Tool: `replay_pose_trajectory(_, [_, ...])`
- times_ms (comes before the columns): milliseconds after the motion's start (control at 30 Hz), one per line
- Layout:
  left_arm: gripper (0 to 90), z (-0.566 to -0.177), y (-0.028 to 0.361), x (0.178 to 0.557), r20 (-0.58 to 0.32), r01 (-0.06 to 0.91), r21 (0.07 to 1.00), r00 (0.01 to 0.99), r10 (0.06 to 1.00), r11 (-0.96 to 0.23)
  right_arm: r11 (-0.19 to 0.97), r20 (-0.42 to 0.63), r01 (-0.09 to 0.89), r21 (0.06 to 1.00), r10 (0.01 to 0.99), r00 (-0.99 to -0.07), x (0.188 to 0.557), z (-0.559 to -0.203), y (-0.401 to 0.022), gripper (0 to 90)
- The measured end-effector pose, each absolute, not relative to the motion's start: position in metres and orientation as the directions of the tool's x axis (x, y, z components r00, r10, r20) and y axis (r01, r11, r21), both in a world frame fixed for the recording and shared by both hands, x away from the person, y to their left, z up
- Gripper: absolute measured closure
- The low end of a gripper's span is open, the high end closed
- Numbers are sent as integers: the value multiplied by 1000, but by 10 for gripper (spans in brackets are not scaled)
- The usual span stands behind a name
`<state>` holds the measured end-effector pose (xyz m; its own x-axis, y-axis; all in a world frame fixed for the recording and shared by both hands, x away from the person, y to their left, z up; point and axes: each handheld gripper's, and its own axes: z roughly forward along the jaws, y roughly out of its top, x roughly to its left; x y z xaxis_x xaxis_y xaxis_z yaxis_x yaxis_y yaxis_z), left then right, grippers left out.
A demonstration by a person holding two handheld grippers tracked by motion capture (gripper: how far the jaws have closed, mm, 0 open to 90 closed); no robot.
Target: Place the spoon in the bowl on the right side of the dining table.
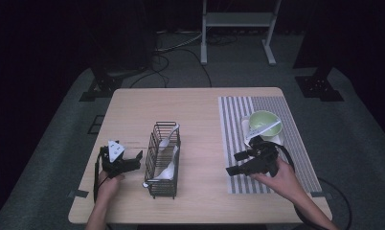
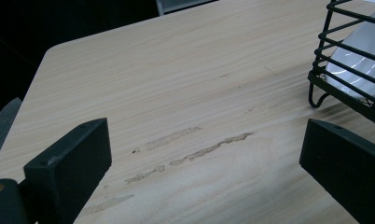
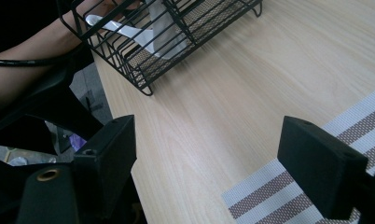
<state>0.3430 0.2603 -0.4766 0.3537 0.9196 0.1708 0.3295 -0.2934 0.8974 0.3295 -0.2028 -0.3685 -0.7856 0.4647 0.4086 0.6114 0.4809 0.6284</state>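
Wire basket [image 1: 163, 160]: mid-table, holds white spoons [image 1: 167, 167], seemingly two.
Left gripper [image 1: 133, 160]: jaws apart, just beside basket.
Right gripper [image 1: 238, 163]: jaws apart, over striped mat [image 1: 277, 108] edge.
Writing: none legible.

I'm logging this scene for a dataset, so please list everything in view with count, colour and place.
table: one, light wood, centre of the room
wire basket: one, black, left of the table's middle
spoons: at least two, white, inside the wire basket
placemat: one, grey and white striped, right side of the table
bowl: one, pale green, far half of the placemat
utensil: one, white, leaning across the bowl
stand: one, white, on the floor beyond the table
cables: several, dark, on the floor behind the table
left tool: one, black, jaws apart, left of the wire basket
right tool: one, black, jaws apart, on the placemat's near half
forearms: two, at the near edge
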Motion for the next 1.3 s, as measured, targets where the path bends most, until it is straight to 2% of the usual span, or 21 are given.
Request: replay_pose_trajectory(1300, [11,-476,260,343,169,330,898,355,920,-292,575,414,588,569,418,-809,344,-335,-147,185])
